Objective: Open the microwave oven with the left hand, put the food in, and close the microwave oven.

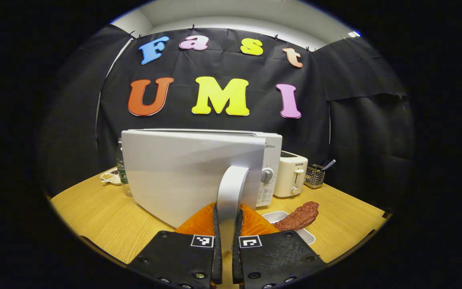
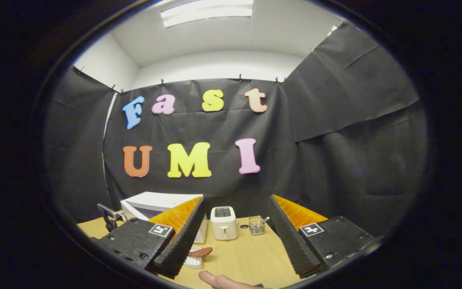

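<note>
Left hand-held gripper clenched on microwave door handle, door partly swung out. Right hand-held gripper released, holding nothing. Food on tray just right of the left one. Risk: handle slipping, or door sweeping into food.

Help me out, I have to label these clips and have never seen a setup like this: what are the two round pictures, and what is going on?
No robot here: a person holds a two-finger gripper in each hand, and a camera rides on each, looking along its fingers. In the left gripper view, the left gripper is shut on the microwave door handle, with the microwave door swung partly open. In the right gripper view, the right gripper is open and holds nothing. On the wooden table stand the microwave, a toaster and a small wire basket. The food, a brown piece of meat, lies on a white tray, not yet inside.
</note>
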`<state>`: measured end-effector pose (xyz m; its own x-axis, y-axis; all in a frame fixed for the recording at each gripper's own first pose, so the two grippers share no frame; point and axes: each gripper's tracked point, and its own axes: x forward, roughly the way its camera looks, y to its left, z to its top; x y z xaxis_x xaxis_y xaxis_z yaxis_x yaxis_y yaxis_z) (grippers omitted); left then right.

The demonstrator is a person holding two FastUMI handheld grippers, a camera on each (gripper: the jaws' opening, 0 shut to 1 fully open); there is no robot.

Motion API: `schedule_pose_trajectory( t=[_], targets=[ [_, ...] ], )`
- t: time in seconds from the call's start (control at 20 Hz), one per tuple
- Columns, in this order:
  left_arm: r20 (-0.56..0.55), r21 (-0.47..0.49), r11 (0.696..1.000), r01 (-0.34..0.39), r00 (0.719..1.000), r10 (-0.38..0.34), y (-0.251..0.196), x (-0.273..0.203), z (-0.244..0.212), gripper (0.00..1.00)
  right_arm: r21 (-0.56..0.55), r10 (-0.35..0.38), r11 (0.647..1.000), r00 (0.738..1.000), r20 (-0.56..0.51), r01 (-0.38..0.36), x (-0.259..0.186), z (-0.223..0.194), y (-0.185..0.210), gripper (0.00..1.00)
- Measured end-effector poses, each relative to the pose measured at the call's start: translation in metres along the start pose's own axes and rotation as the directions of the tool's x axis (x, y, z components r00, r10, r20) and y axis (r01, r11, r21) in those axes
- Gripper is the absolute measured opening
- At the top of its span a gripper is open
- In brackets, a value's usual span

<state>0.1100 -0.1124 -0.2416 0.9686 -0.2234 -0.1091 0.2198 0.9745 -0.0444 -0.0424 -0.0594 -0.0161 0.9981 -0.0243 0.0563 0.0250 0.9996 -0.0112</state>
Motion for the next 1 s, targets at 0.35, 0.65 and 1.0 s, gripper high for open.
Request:
schedule_pose_trajectory(
  t=[0.35, 0.65, 1.0],
  targets=[
    [0.011, -0.005, 0.998, -0.069, 0.998, 0.069, 0.054, -0.061, -0.006, 0.12, -0.002, 0.026, 1.0, 1.0, 0.001, -0.026, -0.013, -0.003, 0.018, 0.92],
    [-0.022, -0.018, 0.977, -0.215, 0.977, 0.214, 0.137, -0.107, -0.02, 0.46, -0.01, 0.071, 0.997, 0.997, -0.006, -0.071, -0.015, -0.01, 0.043, 1.0],
    [-0.072, -0.101, 0.956, -0.276, 0.96, 0.269, 0.212, -0.144, -0.036, 0.97, -0.034, 0.11, 0.993, 0.992, -0.054, -0.112, -0.005, -0.032, 0.068, 0.92]
  ],
)
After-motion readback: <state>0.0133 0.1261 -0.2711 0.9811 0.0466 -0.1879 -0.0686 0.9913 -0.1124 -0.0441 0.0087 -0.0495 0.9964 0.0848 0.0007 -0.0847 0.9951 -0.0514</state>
